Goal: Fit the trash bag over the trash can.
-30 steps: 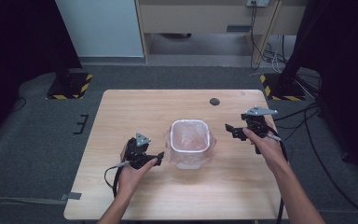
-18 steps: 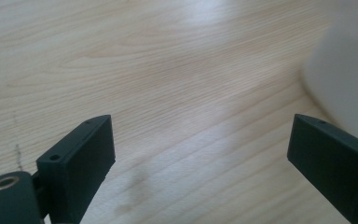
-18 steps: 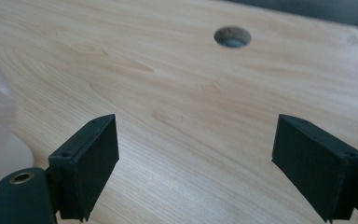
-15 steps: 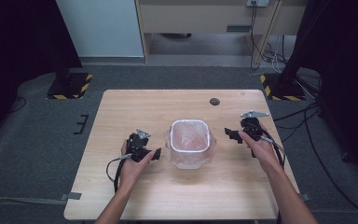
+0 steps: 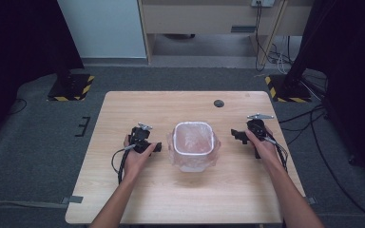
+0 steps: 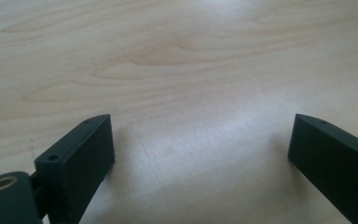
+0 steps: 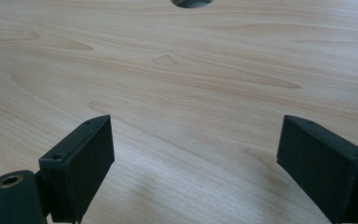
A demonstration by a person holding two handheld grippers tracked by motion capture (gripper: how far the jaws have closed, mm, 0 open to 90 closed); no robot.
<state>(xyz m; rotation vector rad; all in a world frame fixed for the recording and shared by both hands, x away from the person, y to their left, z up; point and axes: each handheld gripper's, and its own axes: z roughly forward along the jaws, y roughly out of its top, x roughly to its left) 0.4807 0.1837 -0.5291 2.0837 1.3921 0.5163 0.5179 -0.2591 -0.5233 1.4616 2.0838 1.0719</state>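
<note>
At centre frame of the high view, we find a clear plastic container (image 5: 193,145) standing upright on the worktop (image 5: 180,199), apparently empty. Left hand-held gripper (image 5: 156,147) and right hand-held gripper (image 5: 236,136) flank it, jaws wide, holding nothing; we judge grasping not yet begun.

A clear plastic container (image 5: 193,151) is seen just below the middle of the high view, standing upright on a light wooden table (image 5: 190,199). Its mouth is roughly square with rounded corners, and a see-through plastic liner is folded over the rim and crinkled down the sides. The inside looks pale and shiny; what it may hold cannot be told. It is set between the two grippers, touched by neither.
</note>
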